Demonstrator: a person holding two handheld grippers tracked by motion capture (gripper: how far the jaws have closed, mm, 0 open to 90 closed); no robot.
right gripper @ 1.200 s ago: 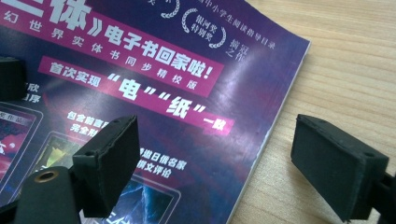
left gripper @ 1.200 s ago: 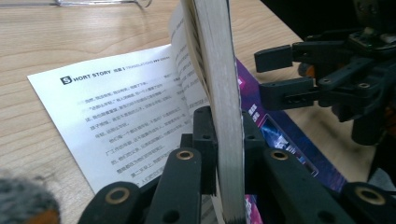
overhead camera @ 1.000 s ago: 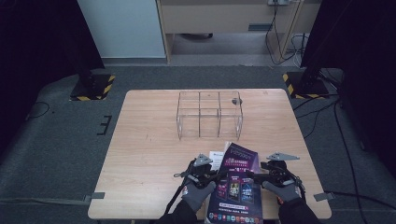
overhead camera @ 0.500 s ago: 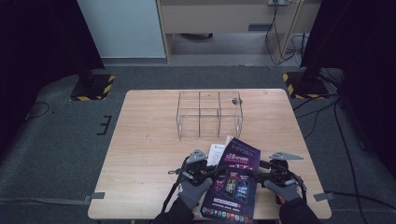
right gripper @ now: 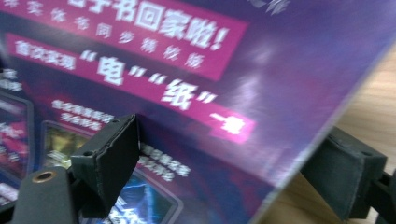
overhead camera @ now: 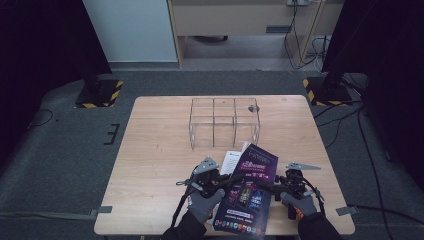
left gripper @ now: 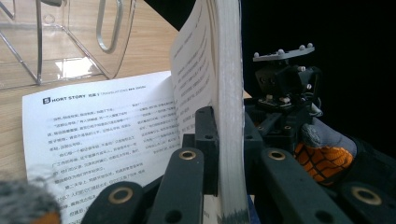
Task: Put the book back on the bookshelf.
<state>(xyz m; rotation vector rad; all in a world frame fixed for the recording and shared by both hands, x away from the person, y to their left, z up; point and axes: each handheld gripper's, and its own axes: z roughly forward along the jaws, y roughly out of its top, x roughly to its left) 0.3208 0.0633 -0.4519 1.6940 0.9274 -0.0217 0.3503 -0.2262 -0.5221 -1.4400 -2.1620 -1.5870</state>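
Magazine (overhead camera: 246, 192), purple-covered, is lying partly lifted at the near edge of the surface (overhead camera: 160, 150); my left tongs (left gripper: 223, 154) are pinching its page block, my right tongs (right gripper: 233, 168) are spread astride its cover; beyond is standing a clear organizer (overhead camera: 225, 122).

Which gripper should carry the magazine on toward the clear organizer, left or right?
Left. The left gripper is clamped on the magazine's thick page block, a firm hold. The right gripper stands open, its jaws straddling the cover's edge without pinching it. The clear organizer sits straight ahead.

Dim surroundings; table (overhead camera: 150, 150) evenly lit; magazine cover (right gripper: 187, 93) blurred (close-up)
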